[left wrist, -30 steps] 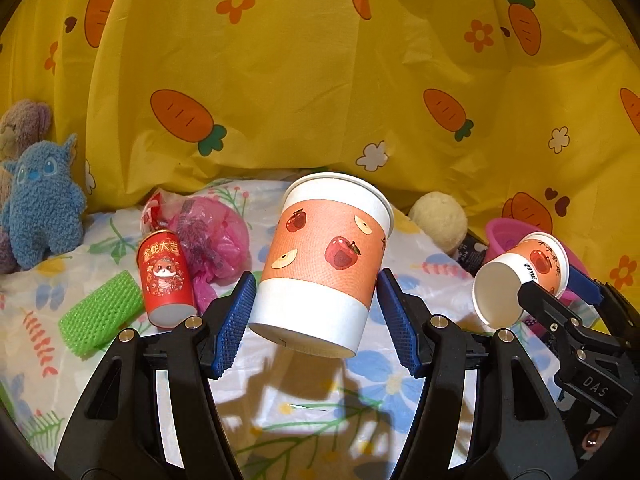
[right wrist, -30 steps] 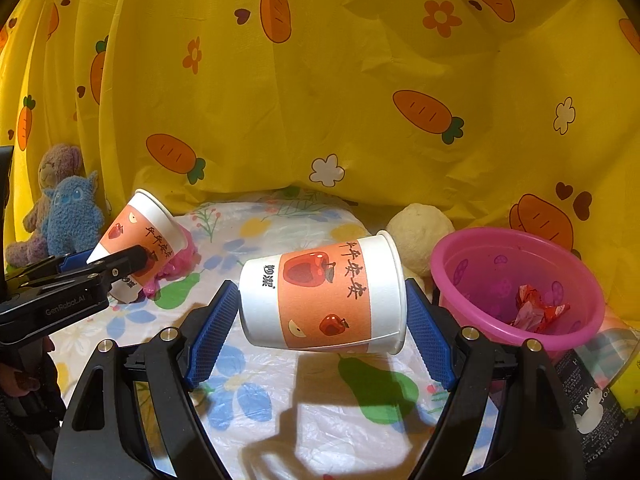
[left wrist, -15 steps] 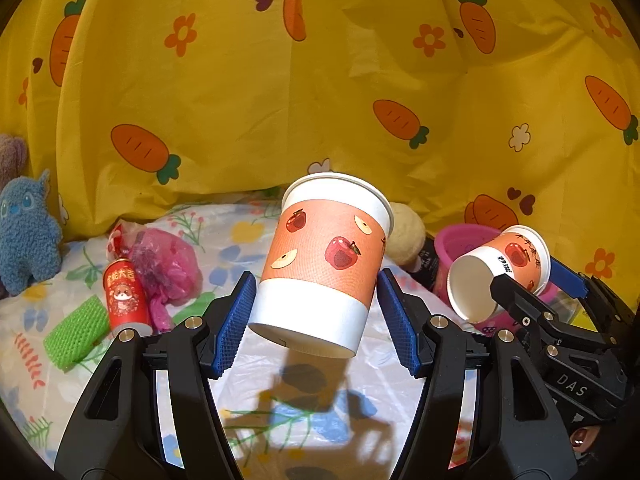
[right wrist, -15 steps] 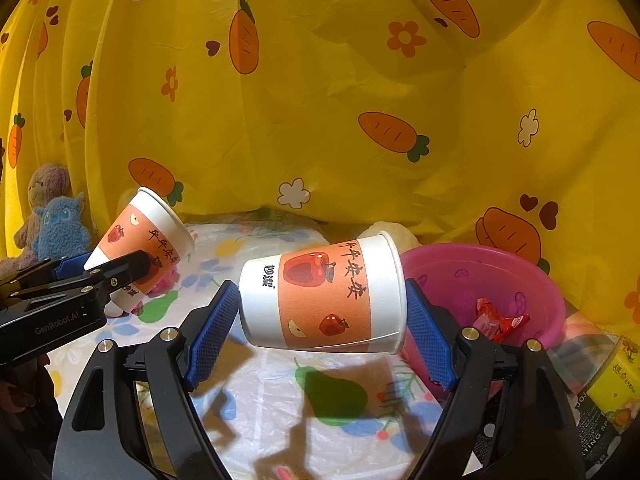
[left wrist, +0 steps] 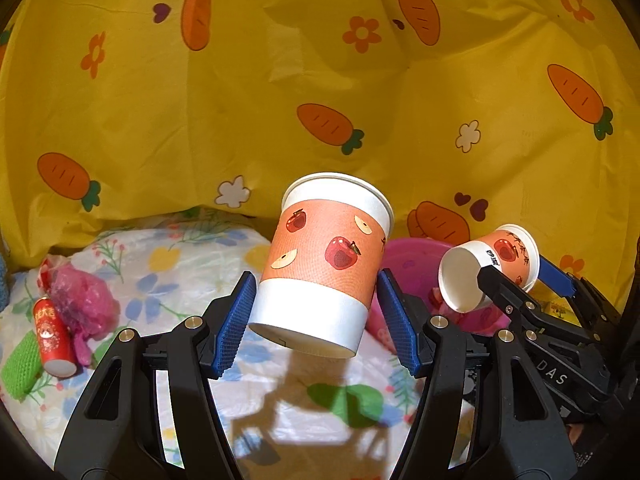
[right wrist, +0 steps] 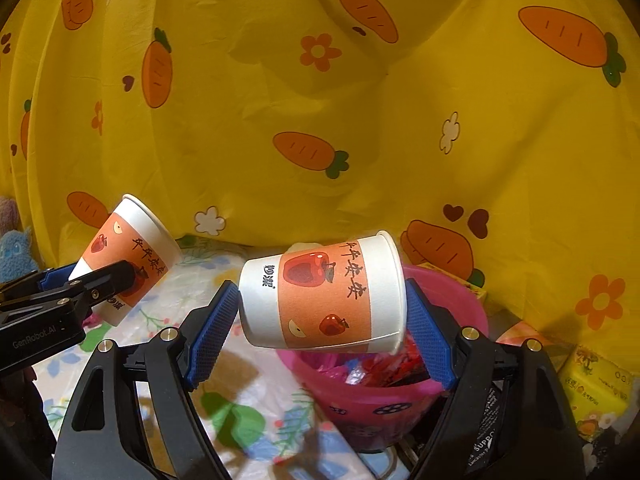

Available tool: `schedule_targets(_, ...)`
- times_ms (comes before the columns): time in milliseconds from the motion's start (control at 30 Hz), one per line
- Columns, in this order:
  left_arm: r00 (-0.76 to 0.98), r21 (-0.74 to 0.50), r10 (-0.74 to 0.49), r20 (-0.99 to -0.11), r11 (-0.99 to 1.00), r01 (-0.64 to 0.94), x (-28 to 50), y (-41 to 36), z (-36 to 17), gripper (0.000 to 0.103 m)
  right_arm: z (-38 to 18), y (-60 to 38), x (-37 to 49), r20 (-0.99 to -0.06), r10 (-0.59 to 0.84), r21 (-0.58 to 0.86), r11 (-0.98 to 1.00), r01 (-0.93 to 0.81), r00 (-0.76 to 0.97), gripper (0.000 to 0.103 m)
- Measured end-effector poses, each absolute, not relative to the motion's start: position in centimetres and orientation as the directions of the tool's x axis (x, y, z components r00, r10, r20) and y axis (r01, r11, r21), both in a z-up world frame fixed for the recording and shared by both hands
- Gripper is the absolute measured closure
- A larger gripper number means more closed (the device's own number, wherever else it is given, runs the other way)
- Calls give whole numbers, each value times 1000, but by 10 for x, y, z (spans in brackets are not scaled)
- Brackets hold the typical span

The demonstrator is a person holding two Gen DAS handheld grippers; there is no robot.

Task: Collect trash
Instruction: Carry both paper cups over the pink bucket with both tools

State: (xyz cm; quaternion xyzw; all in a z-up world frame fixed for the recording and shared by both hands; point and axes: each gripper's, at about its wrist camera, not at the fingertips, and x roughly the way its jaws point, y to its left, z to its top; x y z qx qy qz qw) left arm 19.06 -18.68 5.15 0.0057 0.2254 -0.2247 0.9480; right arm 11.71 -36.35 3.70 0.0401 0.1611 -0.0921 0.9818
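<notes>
Paper cups, matt, fine-textured sleeve print. Gripper pads blue, ribbed rubbery. Pink bucket glossy plastic. Yellow backdrop creased cloth. Red can shiny. Floral table cover glossy plastic.

probably a child's play corner at home: carrot-print curtain, plush toy.

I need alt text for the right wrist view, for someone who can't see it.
The right gripper clamps an apple-print paper cup on its side above a pink bucket holding red wrappers. At left, the left gripper holds a matching cup over a floral sheet, with a yellow carrot-print curtain behind.
</notes>
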Motion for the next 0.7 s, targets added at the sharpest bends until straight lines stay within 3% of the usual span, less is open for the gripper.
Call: schedule_targets(700,697,-133,-546,-464,821,555,245,-281,17,42,10,-434,146,-360,-287,60,942,329,888,24)
